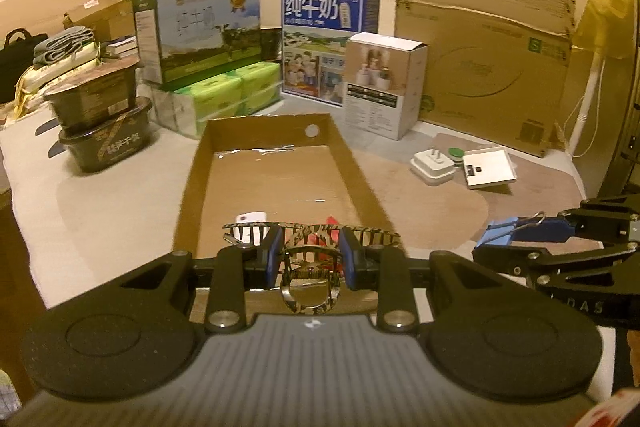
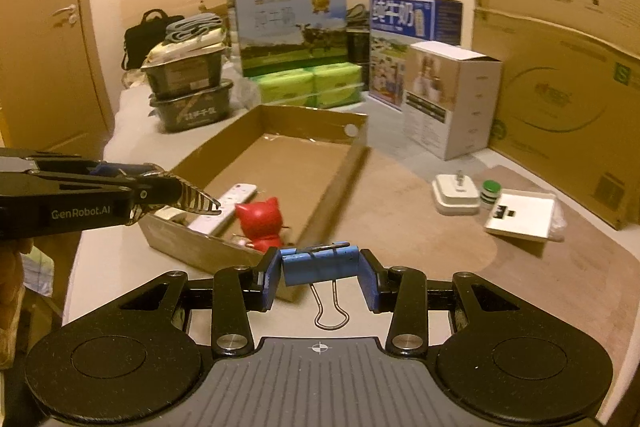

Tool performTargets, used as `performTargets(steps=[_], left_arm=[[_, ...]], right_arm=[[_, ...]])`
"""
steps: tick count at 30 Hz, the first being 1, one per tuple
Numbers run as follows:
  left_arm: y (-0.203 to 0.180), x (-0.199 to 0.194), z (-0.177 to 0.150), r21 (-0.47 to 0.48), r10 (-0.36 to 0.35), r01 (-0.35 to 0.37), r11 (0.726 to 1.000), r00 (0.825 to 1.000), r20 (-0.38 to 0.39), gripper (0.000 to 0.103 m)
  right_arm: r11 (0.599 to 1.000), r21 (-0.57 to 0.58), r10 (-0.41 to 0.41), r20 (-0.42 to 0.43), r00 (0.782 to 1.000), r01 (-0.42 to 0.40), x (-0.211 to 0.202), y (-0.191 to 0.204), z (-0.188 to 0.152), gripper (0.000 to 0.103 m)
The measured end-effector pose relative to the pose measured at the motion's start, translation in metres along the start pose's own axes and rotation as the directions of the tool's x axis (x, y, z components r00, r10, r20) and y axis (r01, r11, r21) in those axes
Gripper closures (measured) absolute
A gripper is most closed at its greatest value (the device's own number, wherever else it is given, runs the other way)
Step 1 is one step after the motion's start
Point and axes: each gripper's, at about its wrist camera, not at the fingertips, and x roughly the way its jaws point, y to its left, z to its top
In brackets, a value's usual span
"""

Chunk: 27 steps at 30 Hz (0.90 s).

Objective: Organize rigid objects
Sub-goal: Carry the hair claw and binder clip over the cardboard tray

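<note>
My left gripper (image 1: 311,259) is shut on a striped hair claw clip (image 1: 310,251), held over the near end of the shallow cardboard tray (image 1: 356,163). It also shows in the right wrist view (image 2: 188,197) above the tray's (image 2: 340,183) near left corner. My right gripper (image 2: 320,277) is shut on a blue binder clip (image 2: 318,263), to the right of the tray's near end; it shows in the left wrist view (image 1: 508,233). In the tray lie a white remote (image 2: 228,207) and a red cat figure (image 2: 260,221).
On the table right of the tray sit a white plug adapter (image 2: 456,193), a green cap (image 2: 491,189) and a flat white box (image 2: 522,213). Milk cartons (image 1: 200,27), tissue packs, black tubs (image 1: 100,123), a white box (image 1: 384,83) and a big cardboard box (image 1: 488,67) line the back.
</note>
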Motion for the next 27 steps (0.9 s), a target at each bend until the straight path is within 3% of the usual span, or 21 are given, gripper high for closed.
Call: performTargets(steps=[15,27], left_arm=[[0.043,0.031,0.019,-0.003,0.005,-0.005,1.000,1.000,-0.020,0.076],[0.070,0.085,0.060,0.025,-0.014,0.015,1.000,1.000,-0.020,0.076]], right_arm=[[0.998,-0.042,0.040,-0.007,0.999,-0.040,0.049,0.026,0.030,0.062],[0.999,-0.025,0.040,-0.020,0.999,-0.040,0.109,0.009,0.065,0.062]])
